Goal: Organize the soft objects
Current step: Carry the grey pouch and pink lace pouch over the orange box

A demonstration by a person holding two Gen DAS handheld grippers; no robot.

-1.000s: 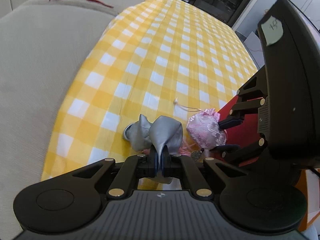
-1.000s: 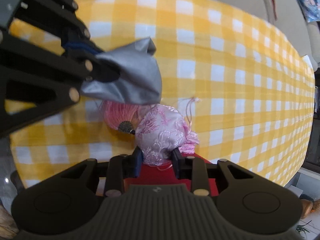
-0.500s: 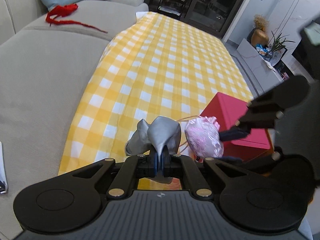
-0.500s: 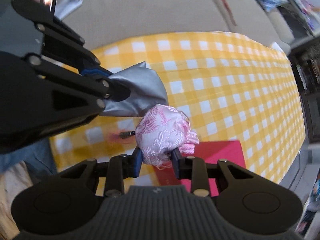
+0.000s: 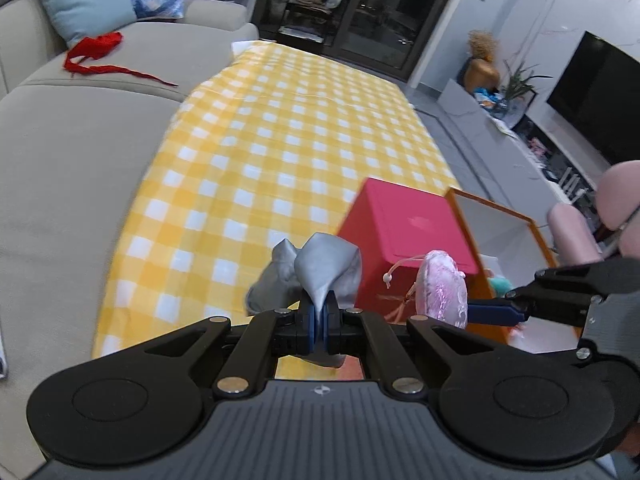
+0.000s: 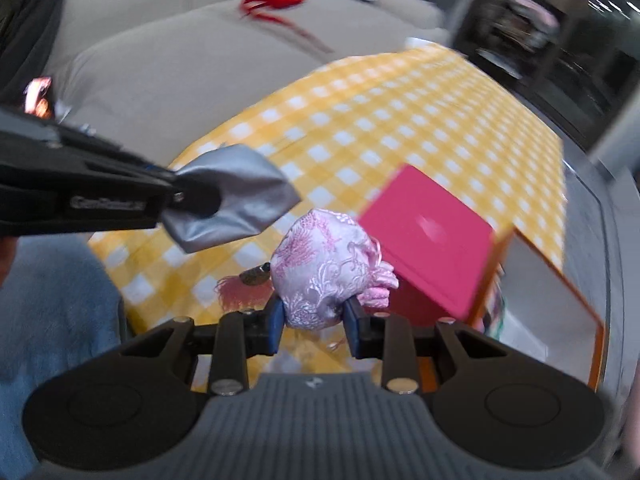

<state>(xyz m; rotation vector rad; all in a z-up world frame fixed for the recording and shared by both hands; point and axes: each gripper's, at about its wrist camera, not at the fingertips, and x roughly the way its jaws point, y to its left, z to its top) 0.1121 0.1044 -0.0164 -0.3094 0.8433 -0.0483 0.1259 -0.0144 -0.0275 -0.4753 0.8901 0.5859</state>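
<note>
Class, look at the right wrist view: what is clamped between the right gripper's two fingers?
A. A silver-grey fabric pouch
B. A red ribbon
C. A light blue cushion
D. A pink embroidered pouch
D: the right gripper has its blue pads pressed on either side of the pink embroidered pouch, while the silver-grey pouch is in the left gripper.

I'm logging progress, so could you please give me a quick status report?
Left gripper shut on silver pouch. Right gripper shut on pink brocade pouch. Both lifted off checked cloth. Orange box open alongside, pink lid beside.
</note>
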